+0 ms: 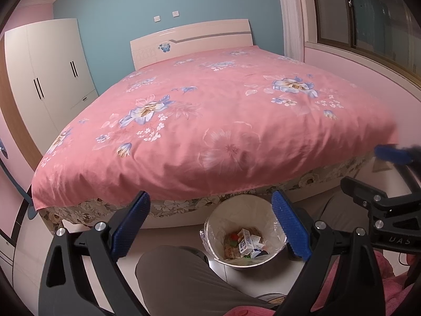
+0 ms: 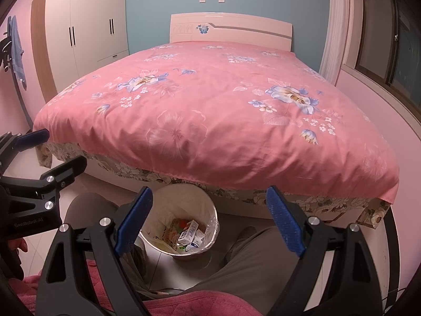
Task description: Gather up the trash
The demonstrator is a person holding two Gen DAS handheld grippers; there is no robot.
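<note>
A round bin (image 1: 273, 222) with a clear liner stands on the floor at the foot of the bed; it also shows in the right wrist view (image 2: 171, 200). Inside lie several pieces of trash (image 1: 246, 243), among them small white and blue cartons (image 2: 188, 234) and wrappers. My left gripper (image 1: 210, 226) is open and empty, held above and before the bin. My right gripper (image 2: 209, 222) is open and empty too, beside the left one. The right gripper's blue pad shows at the right edge of the left wrist view (image 1: 392, 154).
A wide bed with a pink floral cover (image 1: 215, 121) fills the view ahead, its headboard (image 1: 192, 42) against a blue wall. A white wardrobe (image 1: 50, 73) stands at the left. A window (image 1: 368, 15) is at the right. The person's grey-trousered knees (image 1: 179, 276) flank the bin.
</note>
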